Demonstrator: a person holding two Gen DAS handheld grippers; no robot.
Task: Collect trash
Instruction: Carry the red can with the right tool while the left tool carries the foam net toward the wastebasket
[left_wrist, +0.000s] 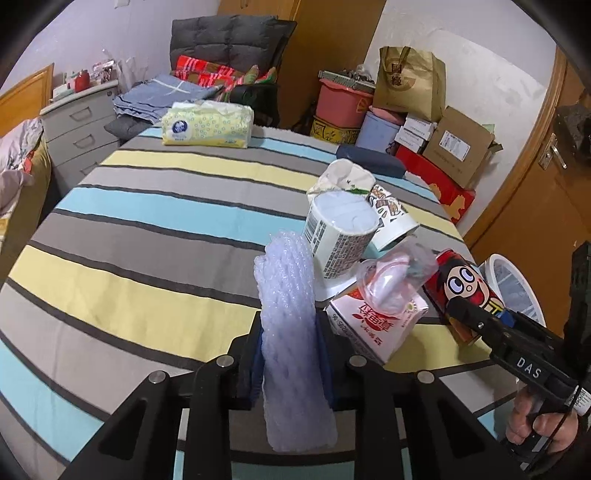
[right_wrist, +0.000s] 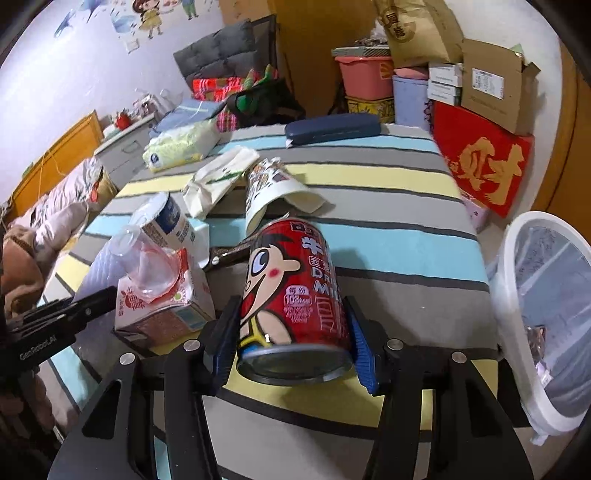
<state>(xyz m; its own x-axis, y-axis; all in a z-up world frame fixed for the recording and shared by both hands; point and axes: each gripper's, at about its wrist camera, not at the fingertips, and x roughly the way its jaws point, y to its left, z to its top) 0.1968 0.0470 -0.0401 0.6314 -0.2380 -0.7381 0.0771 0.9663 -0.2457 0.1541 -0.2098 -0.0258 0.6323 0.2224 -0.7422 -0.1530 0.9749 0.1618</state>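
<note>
While the left gripper (left_wrist: 290, 354) is clamped tight on a roll of white foam wrap (left_wrist: 291, 332) above the striped tablecloth (left_wrist: 147, 221), a red milk can (right_wrist: 291, 295) is held between the blue pads (right_wrist: 364, 354) of the right gripper (right_wrist: 291, 350), its jaws set wide around the can's body. Beside the can, a clear plastic cup (right_wrist: 147, 258) is seen lying on a red-and-white carton (right_wrist: 162, 306), with paper cups (right_wrist: 266, 192) behind. A white mesh bin (right_wrist: 543, 314) is seen off the table's right edge, and bare cloth is left open on the left half.
</note>
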